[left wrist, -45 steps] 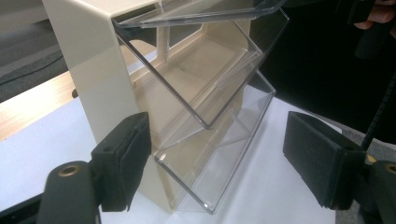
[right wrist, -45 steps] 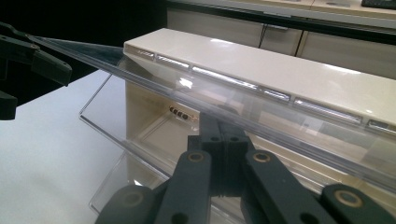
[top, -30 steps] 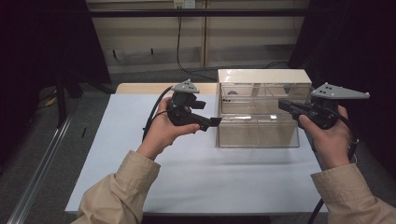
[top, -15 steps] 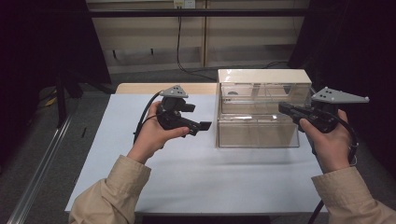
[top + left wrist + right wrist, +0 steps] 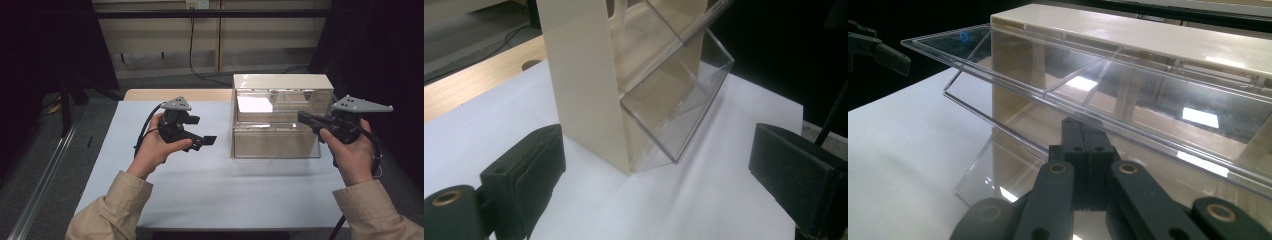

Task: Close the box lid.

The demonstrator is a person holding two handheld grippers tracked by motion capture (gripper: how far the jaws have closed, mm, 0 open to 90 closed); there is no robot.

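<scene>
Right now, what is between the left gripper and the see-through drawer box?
Nothing but bare white table. In the high view, the left gripper sits apart from the drawer box, jaws open and empty.

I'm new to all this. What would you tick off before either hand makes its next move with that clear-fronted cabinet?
1. Left gripper fingers open: ok. They have just been opening, with nothing between them.
2. Left gripper clear of the cabinet: ok, it is apart from the cabinet's side.
3. Right gripper fingers shut: ok. Their tips sit at the upper bin's clear rim.
4. Right gripper truly pinching that rim: cannot tell.
5. Upper bin tilted out: ok.
6. Cabinet standing flat on the table: ok.
</scene>
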